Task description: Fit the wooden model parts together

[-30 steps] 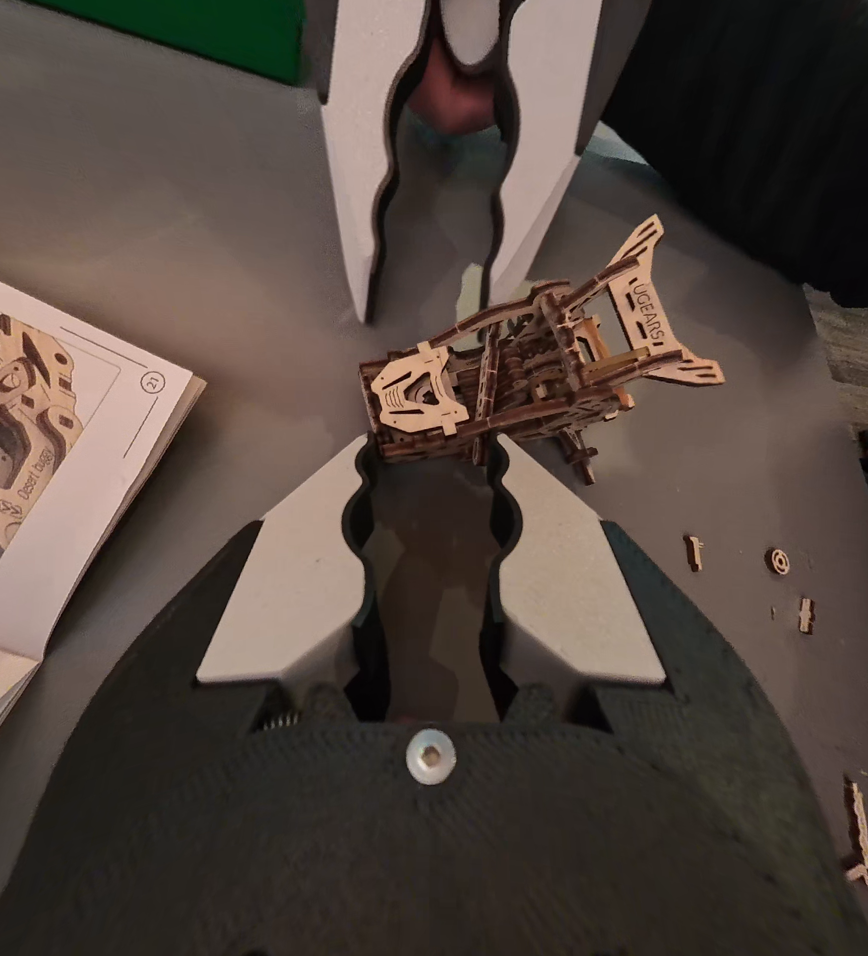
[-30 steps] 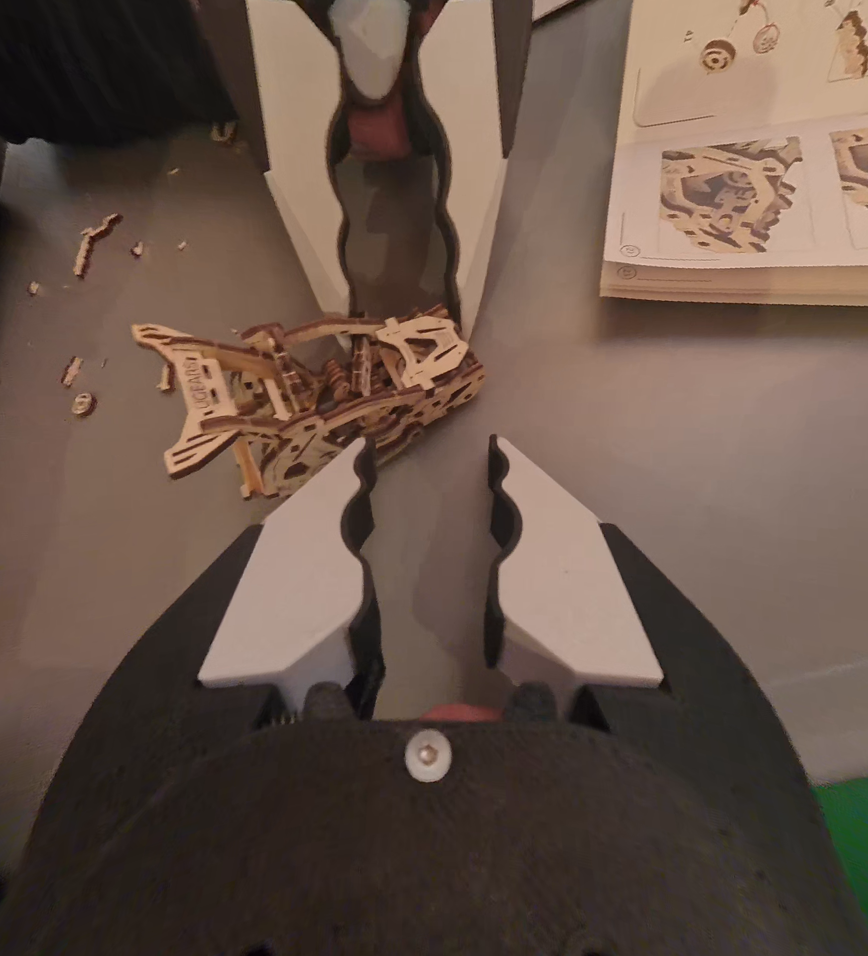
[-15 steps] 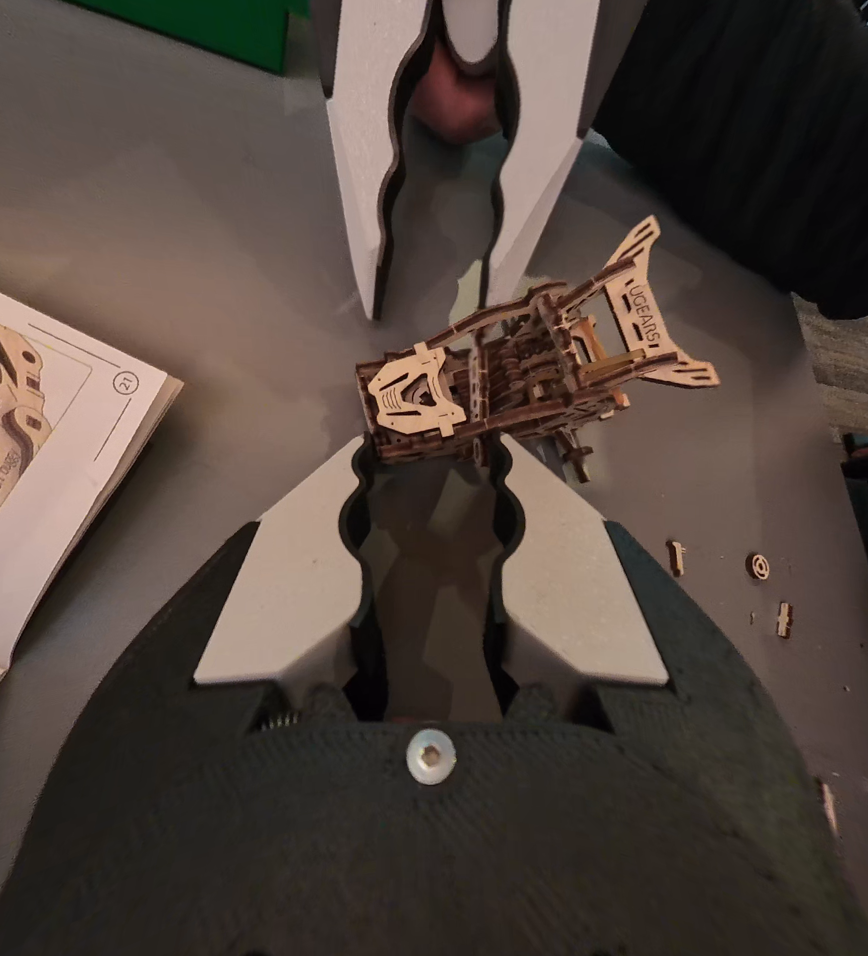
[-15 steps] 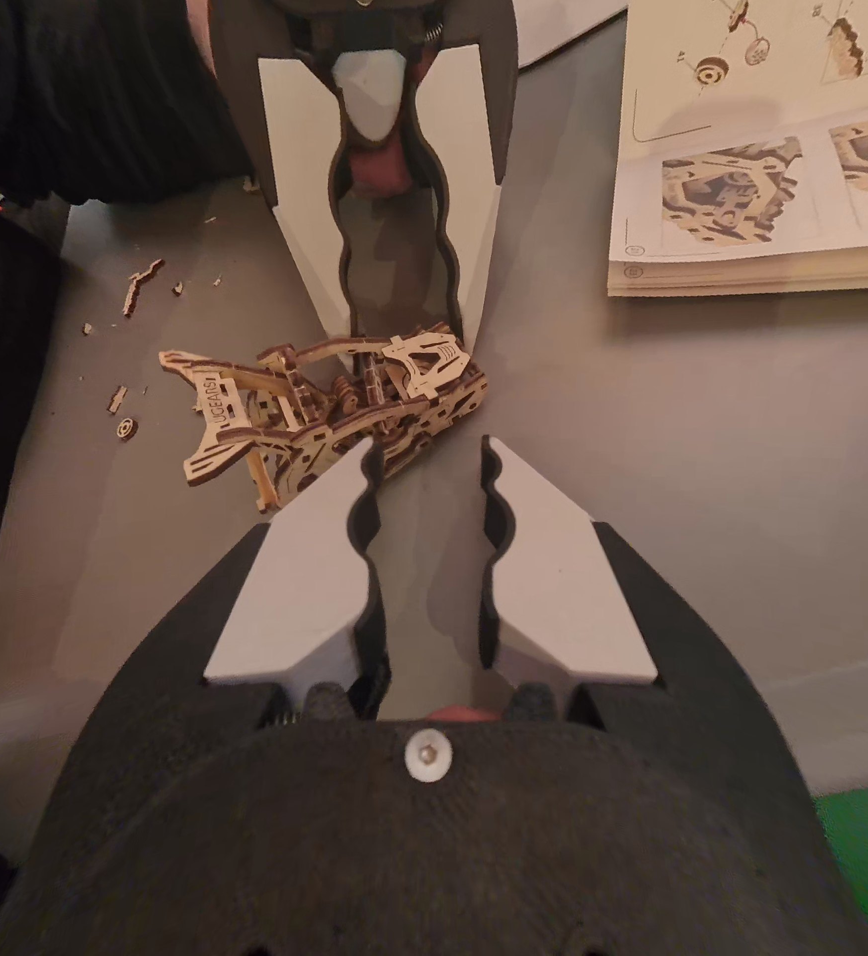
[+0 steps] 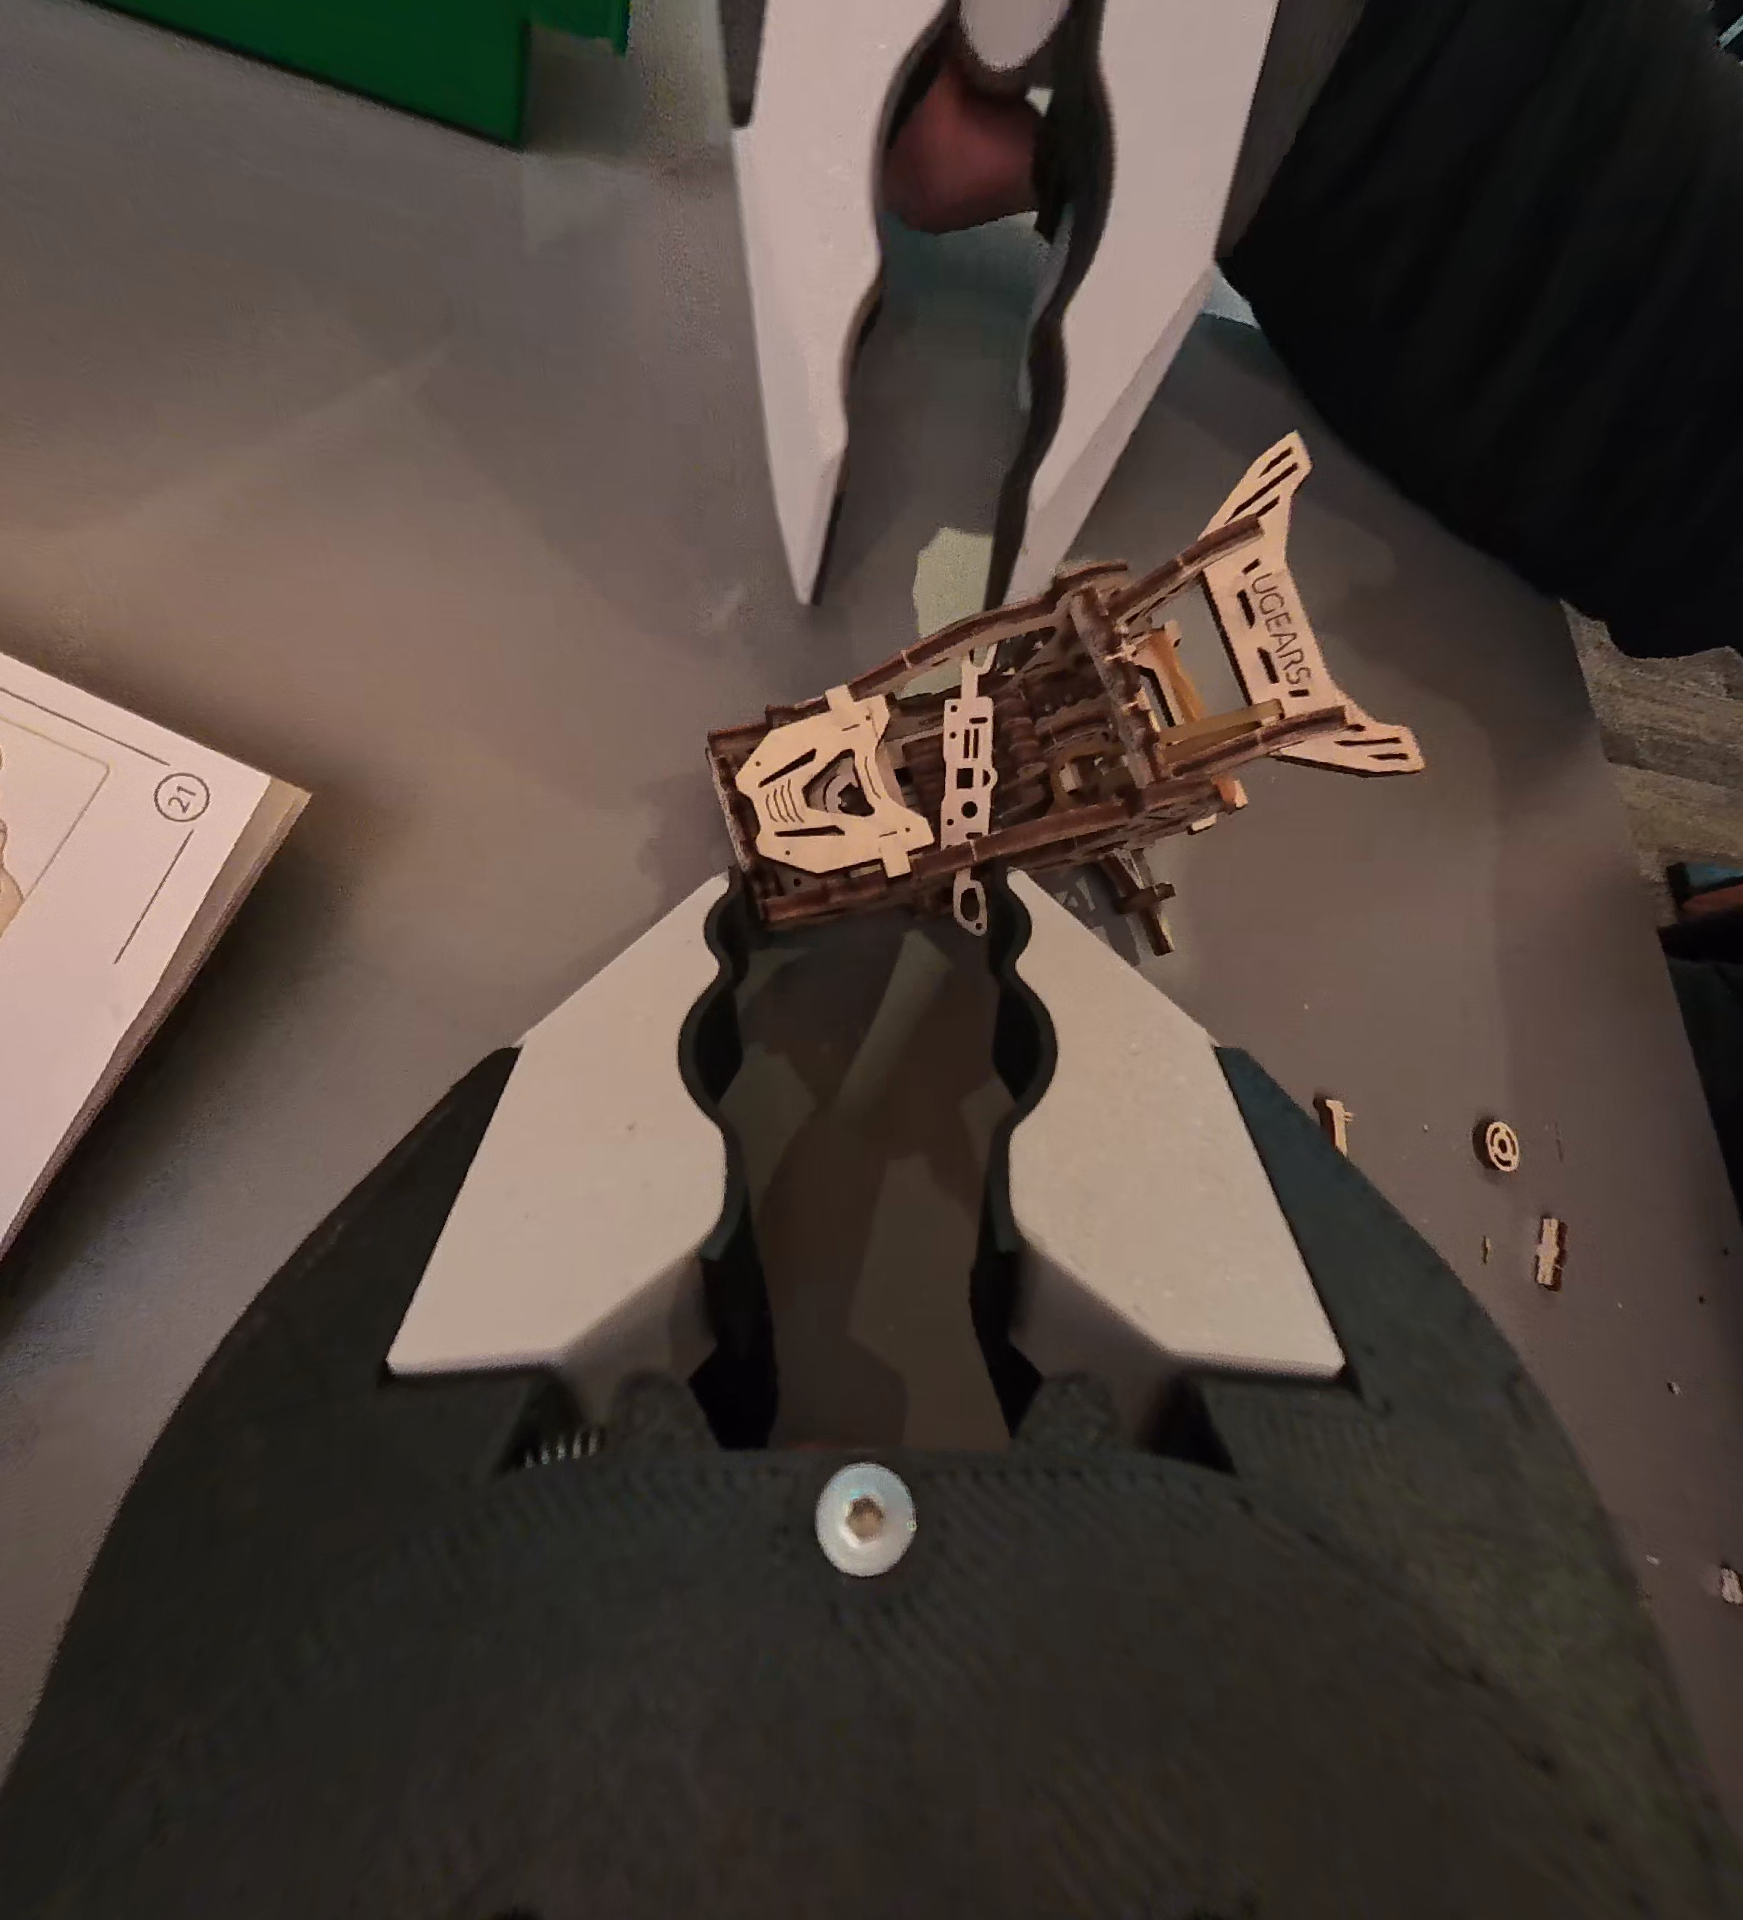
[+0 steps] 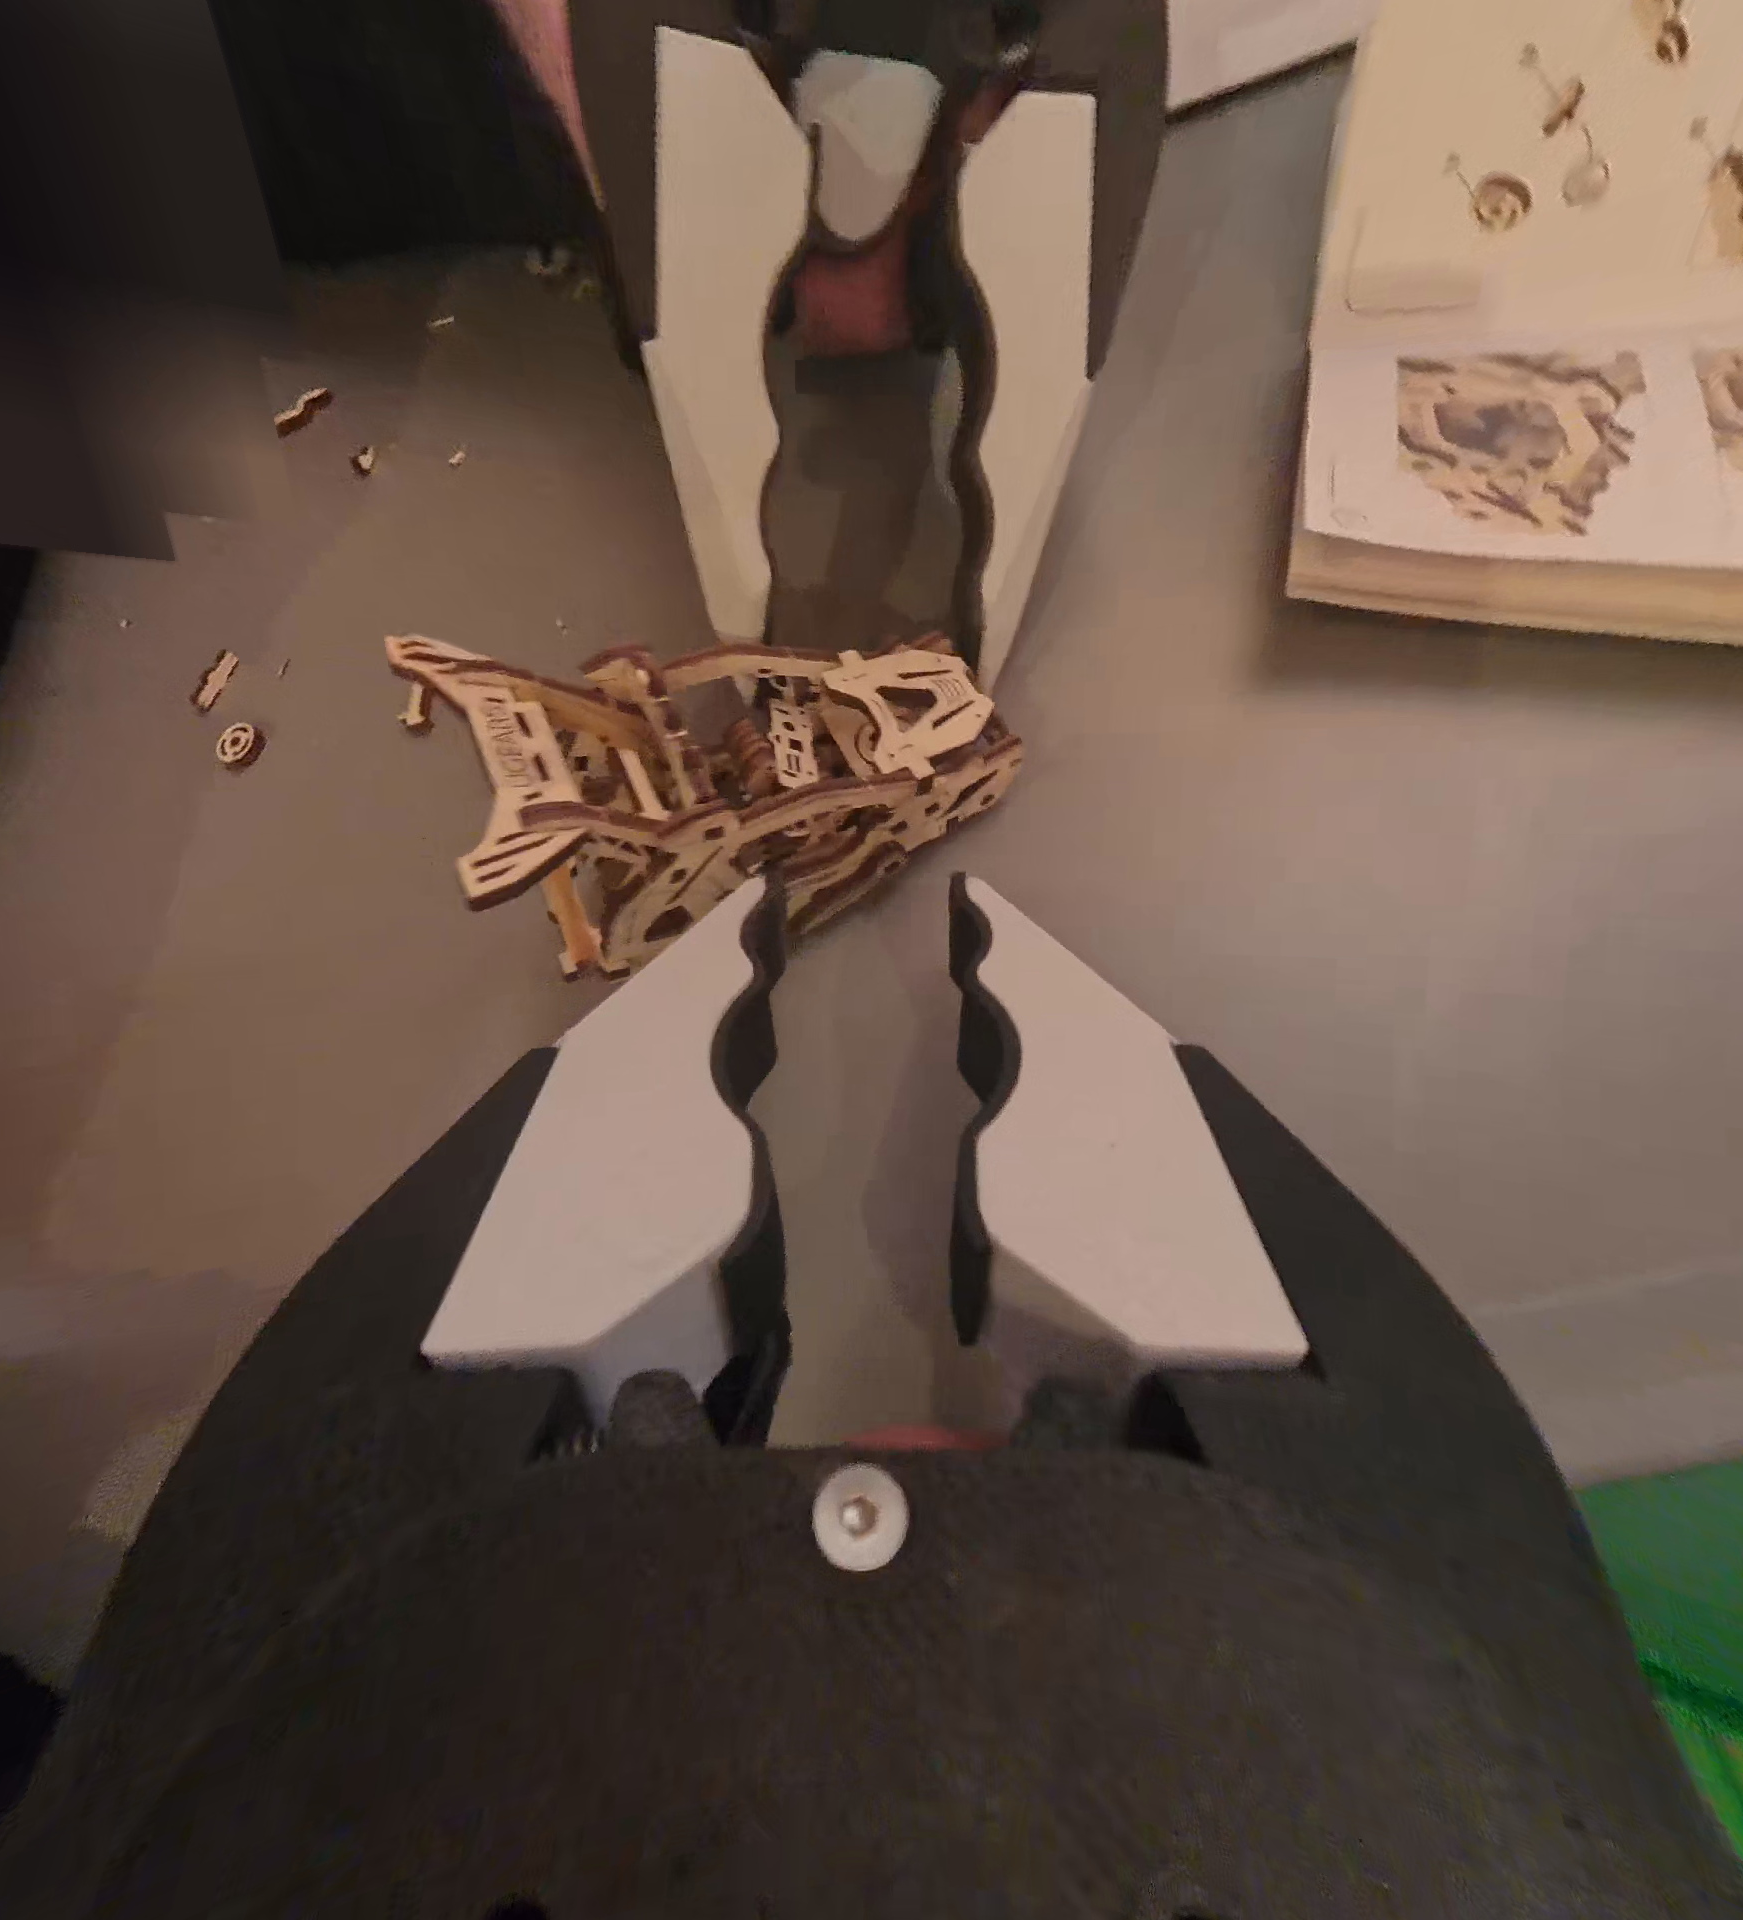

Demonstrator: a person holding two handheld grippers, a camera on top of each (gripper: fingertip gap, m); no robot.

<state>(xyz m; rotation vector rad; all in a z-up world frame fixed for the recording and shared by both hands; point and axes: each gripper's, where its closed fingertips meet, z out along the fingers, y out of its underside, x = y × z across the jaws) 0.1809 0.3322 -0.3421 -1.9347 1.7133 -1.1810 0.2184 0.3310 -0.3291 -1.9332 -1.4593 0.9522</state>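
A half-built wooden model lies tilted on the grey table. Its nose end sits between the fingertips of my left gripper, which is shut on it. A thin perforated wooden strip lies across the model's middle. My right gripper is open and empty, with its left fingertip just in front of the model's near side. In the right wrist view the left gripper reaches in from the far side. In the left wrist view the right gripper hangs just beyond the model.
An open instruction booklet lies left of the model and shows at the upper right in the right wrist view. Small loose wooden bits are scattered nearby. A green box stands at the table's edge. A person's dark sleeve is behind. My hands' fingertips stand some 5 centimetres from each other.
My right gripper has drawn back a little from the model and its jaws have narrowed. The left gripper keeps its hold on the model's nose and has turned the model slightly.
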